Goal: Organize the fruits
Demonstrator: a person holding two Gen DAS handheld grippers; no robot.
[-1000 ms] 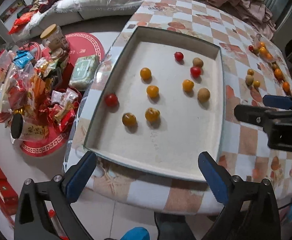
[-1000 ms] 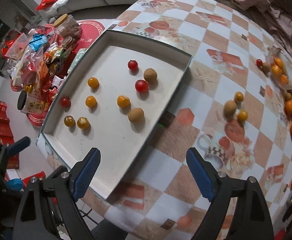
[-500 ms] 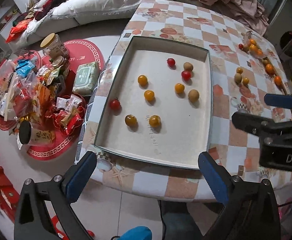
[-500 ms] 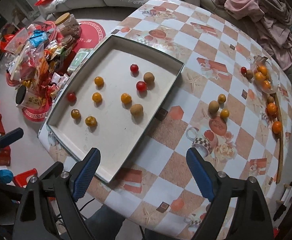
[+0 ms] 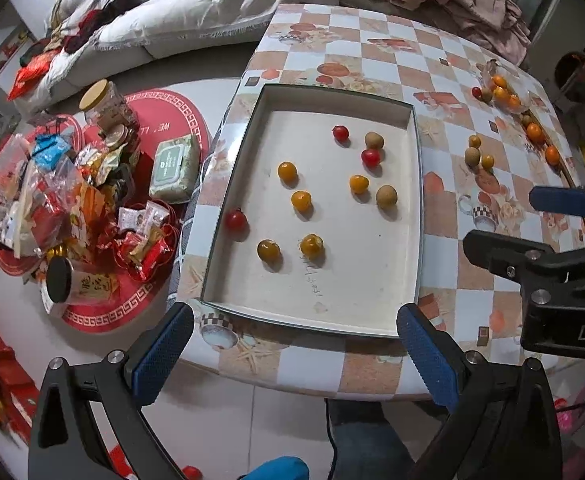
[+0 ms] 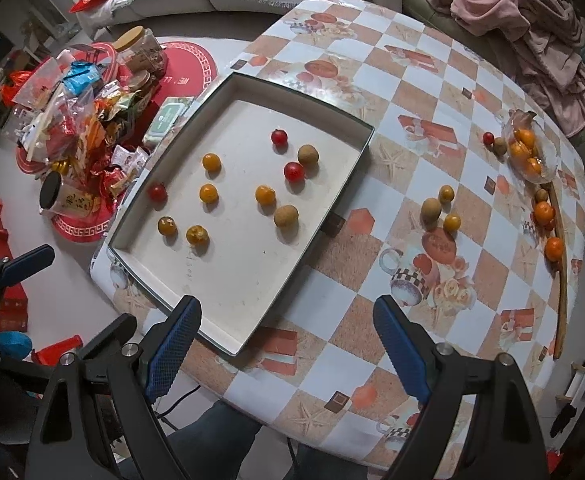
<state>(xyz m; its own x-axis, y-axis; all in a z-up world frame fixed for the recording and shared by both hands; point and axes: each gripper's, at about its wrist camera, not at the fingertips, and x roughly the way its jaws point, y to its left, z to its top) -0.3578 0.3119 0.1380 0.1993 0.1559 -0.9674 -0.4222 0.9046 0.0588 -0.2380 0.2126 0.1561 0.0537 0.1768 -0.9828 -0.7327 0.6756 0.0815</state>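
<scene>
Ten small fruits lie scattered in a shallow white tray [image 5: 408,216] on a checkered table [image 6: 432,92]: three red cherry tomatoes, one [image 5: 236,219] of them against the tray's left wall, five orange-yellow ones, and two brown round ones [image 6: 286,216]. More fruit sits outside the tray, well apart from it: a brown piece with two small yellow ones [image 6: 430,210] on the cloth, and further oranges in a clear bowl [image 6: 548,168] and along a wooden strip at the table's far right edge. The left gripper [image 5: 292,354] hangs above the tray's near edge, its blue-padded fingers spread wide and empty. The right gripper [image 6: 288,344] hangs over the tray's near corner, likewise spread and holding nothing. Snack packets and jars [image 5: 72,192] crowd the floor to the left.
</scene>
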